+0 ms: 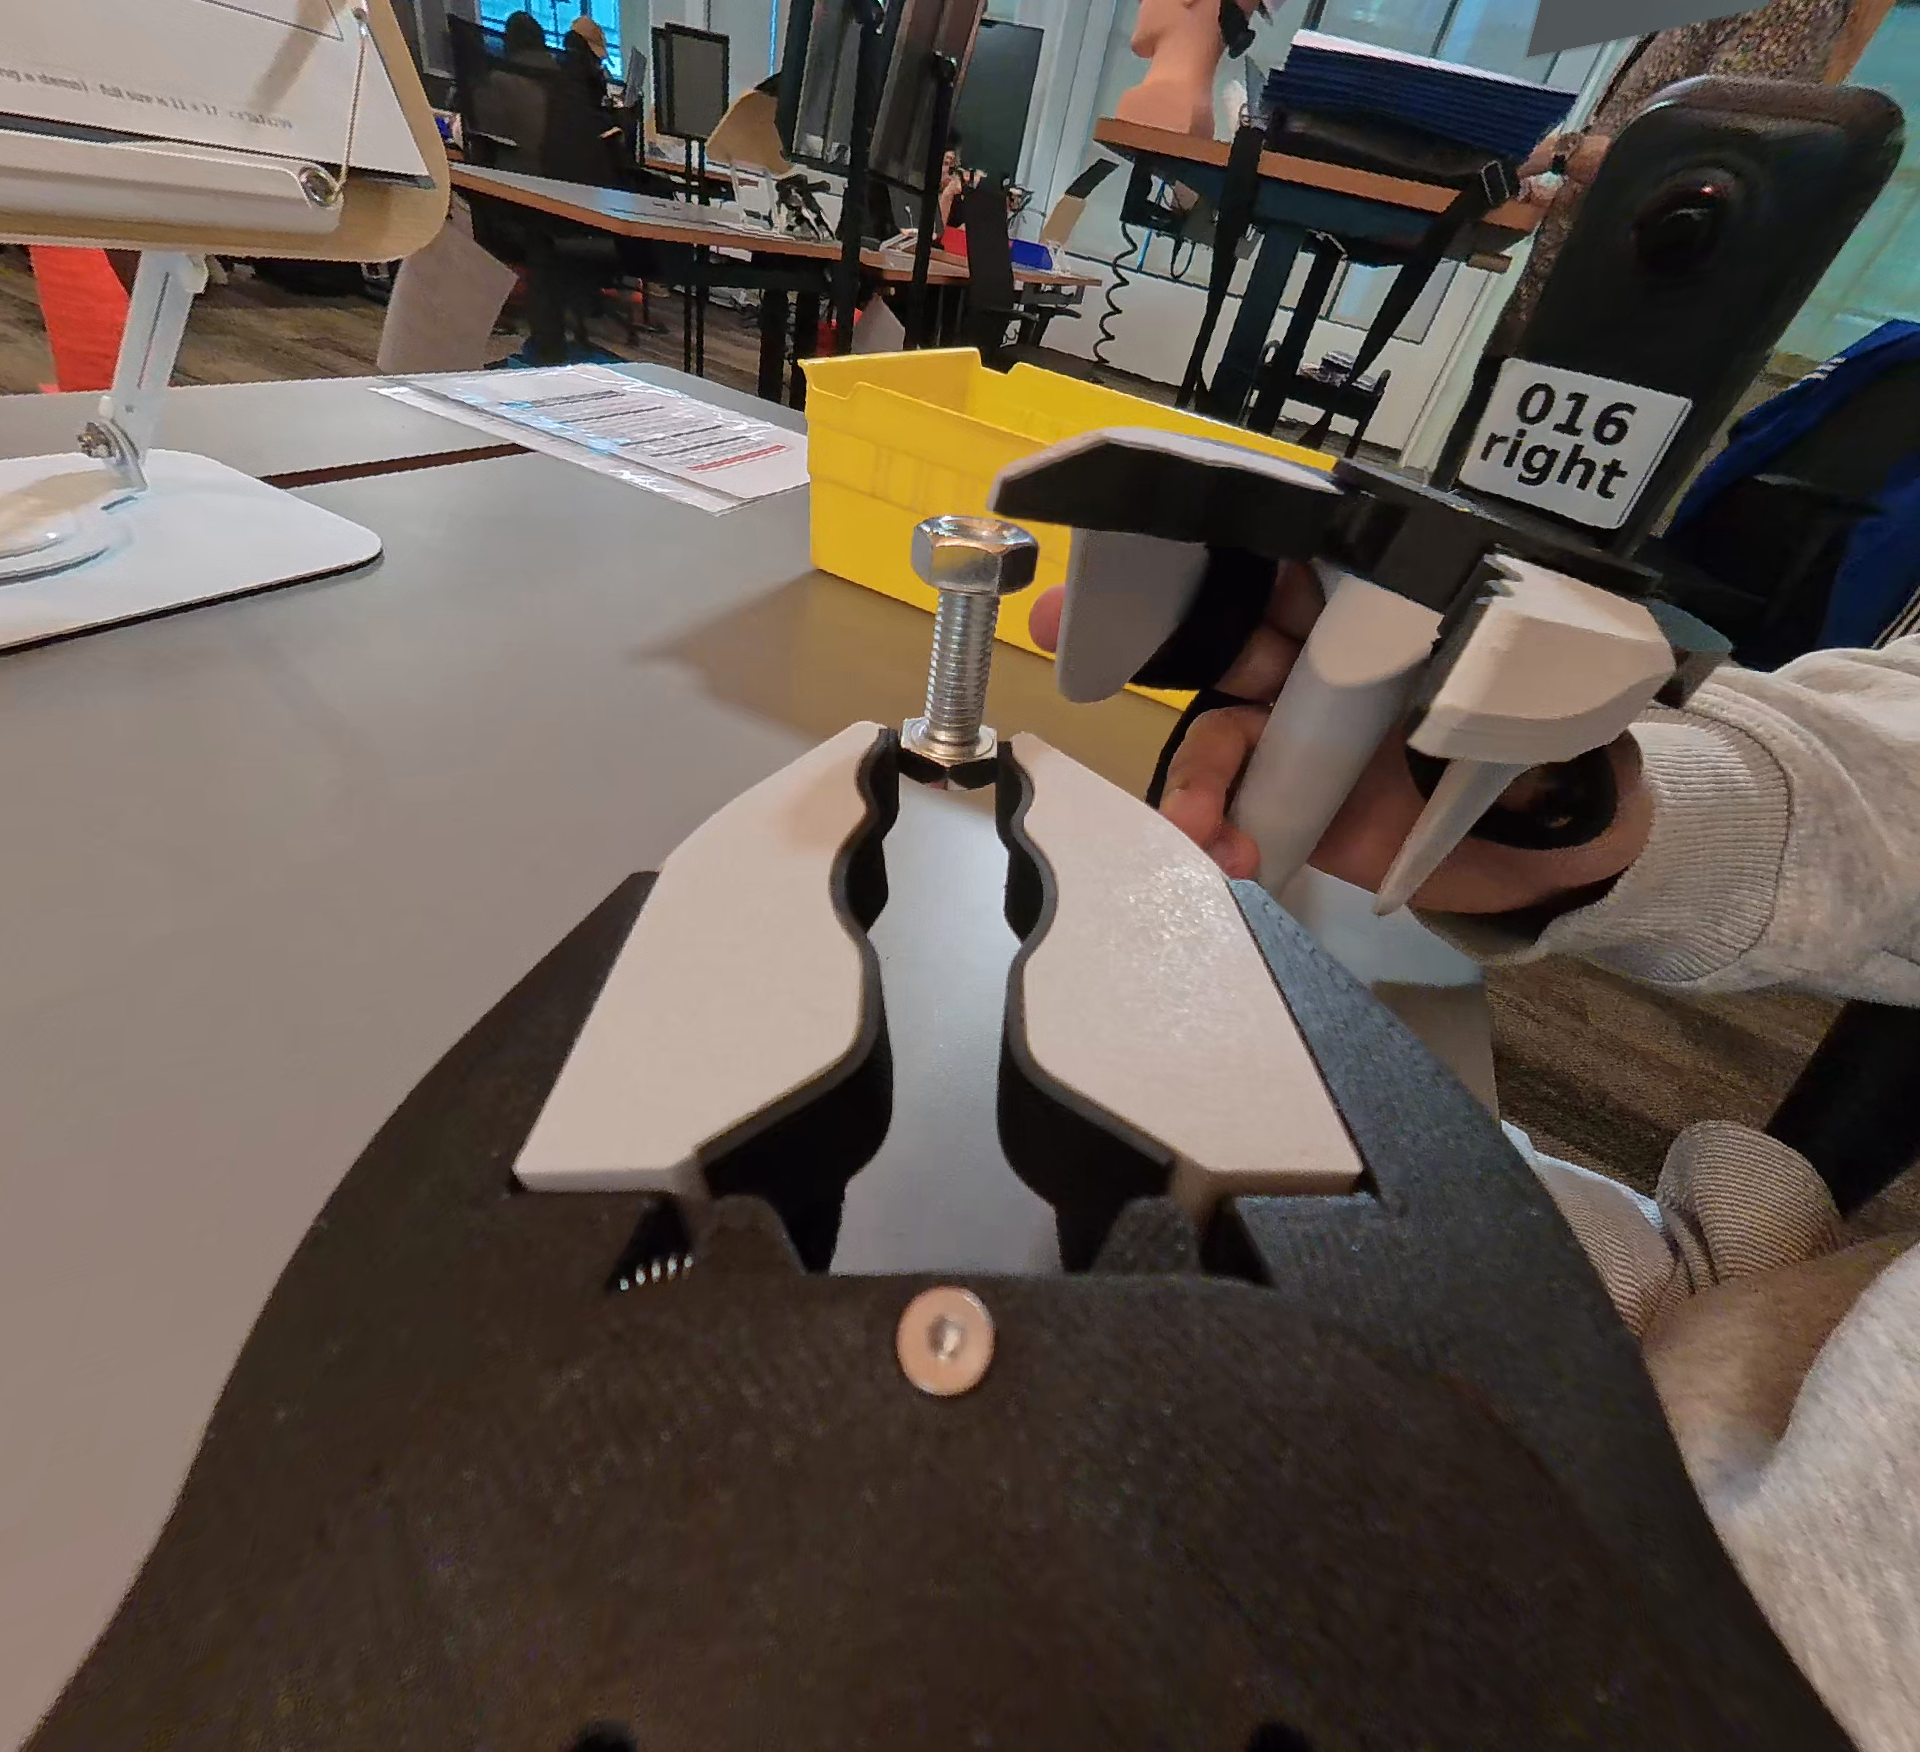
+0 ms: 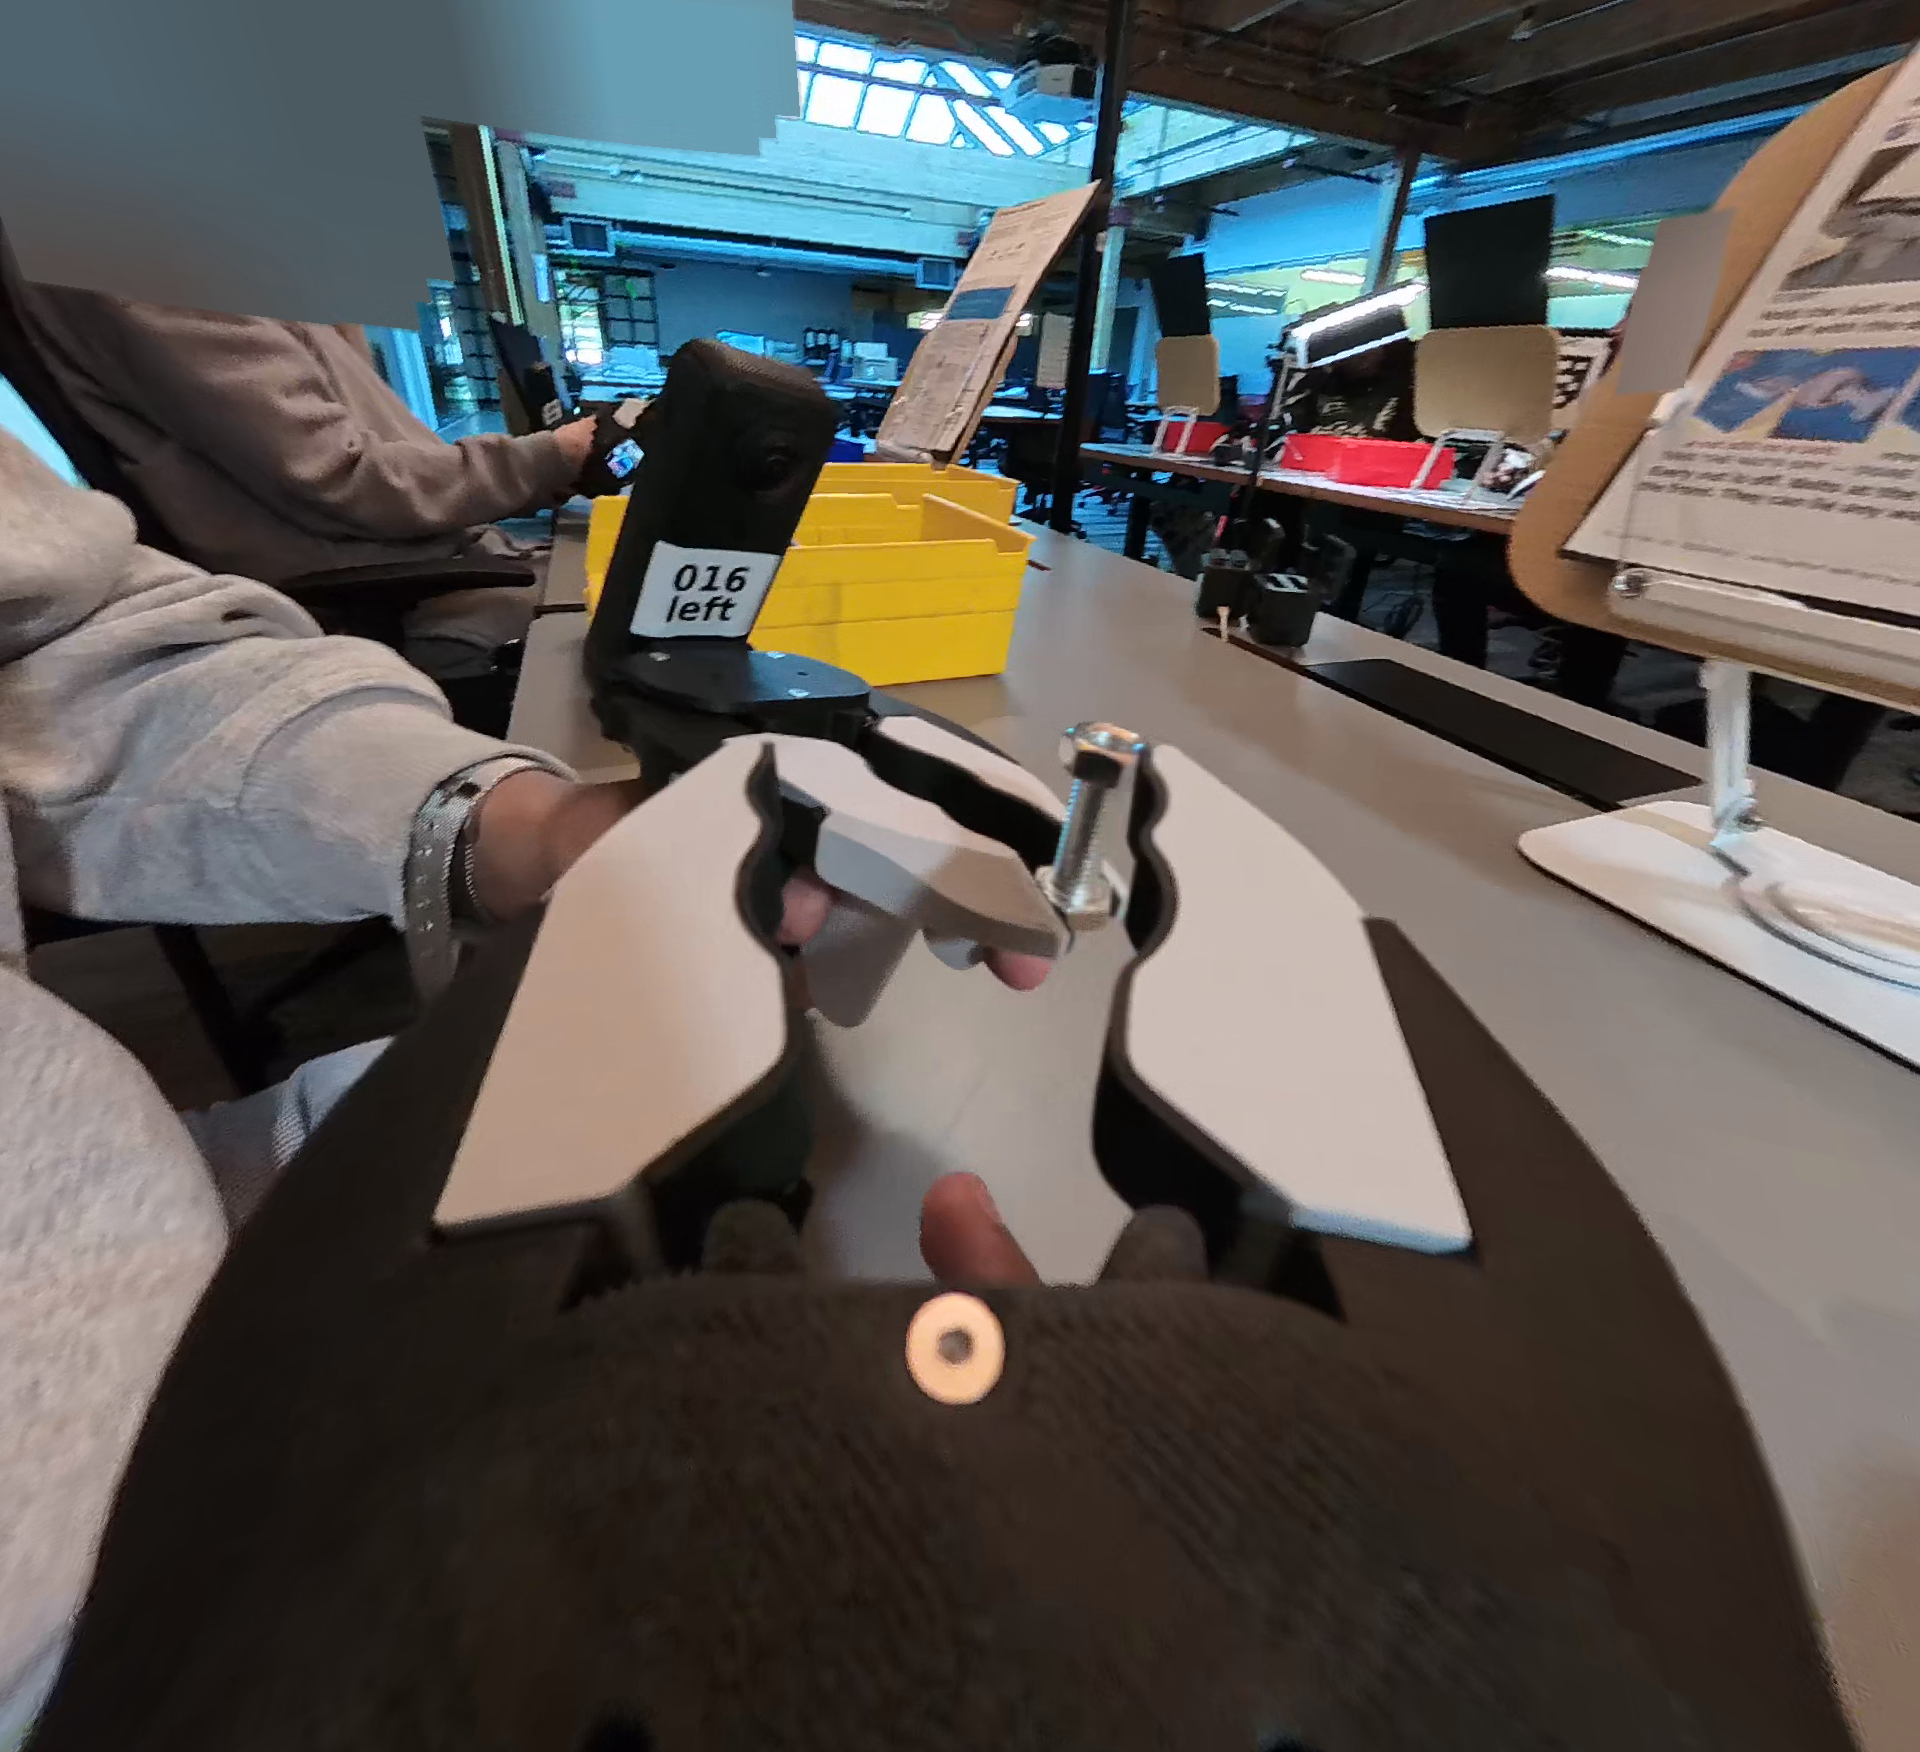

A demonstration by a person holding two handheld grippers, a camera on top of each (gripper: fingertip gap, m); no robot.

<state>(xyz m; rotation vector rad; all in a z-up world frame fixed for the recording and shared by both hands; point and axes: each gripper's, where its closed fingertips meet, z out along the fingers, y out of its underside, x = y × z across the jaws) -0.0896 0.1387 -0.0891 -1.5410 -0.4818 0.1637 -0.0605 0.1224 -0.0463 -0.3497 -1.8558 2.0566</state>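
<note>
My left gripper (image 1: 948, 748) is shut on a silver hex nut (image 1: 948, 746) at its fingertips. A silver bolt (image 1: 961, 653) stands upright out of the nut, with its hex head on top. My right gripper (image 2: 956, 767) is open and empty. The bolt (image 2: 1091, 809) stands between its jaws, close beside the right finger (image 2: 1247, 975); I cannot tell if they touch. In the left wrist view the right gripper (image 1: 1081, 559) sits just right of the bolt head. In the right wrist view the left gripper (image 2: 1049, 923) reaches in from the left with the nut (image 2: 1081, 902).
A yellow bin (image 1: 904, 476) stands behind the bolt; it also shows in the right wrist view (image 2: 883, 580). A document stand with a white base (image 1: 156, 539) is at the left, and a laminated sheet (image 1: 623, 435) lies on the grey table (image 1: 416, 767). My hands' fingertips stand some 5 centimetres from each other.
</note>
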